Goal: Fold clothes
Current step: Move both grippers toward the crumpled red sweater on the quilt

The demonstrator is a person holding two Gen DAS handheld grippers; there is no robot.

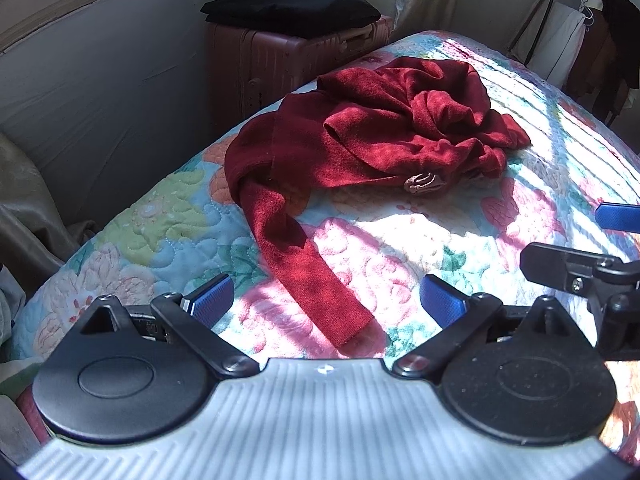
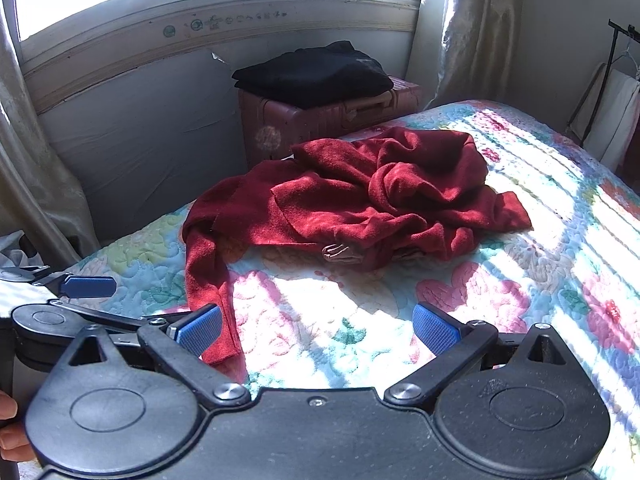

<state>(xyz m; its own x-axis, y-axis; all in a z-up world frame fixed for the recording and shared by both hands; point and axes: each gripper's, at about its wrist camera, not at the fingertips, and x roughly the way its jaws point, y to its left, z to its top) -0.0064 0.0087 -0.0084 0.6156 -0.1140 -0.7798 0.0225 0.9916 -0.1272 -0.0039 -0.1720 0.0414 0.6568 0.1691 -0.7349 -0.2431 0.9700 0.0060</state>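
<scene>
A crumpled dark red garment [image 1: 384,128] lies in a heap on the floral quilt [image 1: 460,232], with one long sleeve [image 1: 304,264] trailing toward me. It also shows in the right wrist view [image 2: 360,192]. My left gripper [image 1: 328,300] is open and empty, its blue pads either side of the sleeve end, held above it. My right gripper [image 2: 318,328] is open and empty, just right of the sleeve end [image 2: 212,296]. The right gripper's fingers [image 1: 618,216] show at the right edge of the left view, and the left gripper's fingers [image 2: 88,286] at the left edge of the right view.
A pink suitcase [image 2: 320,120] with folded black clothes [image 2: 312,72] on top stands beyond the bed, below the window. A curtain [image 2: 468,20] hangs at the back right. A clothes rack [image 1: 580,20] with hanging garments stands at the far right.
</scene>
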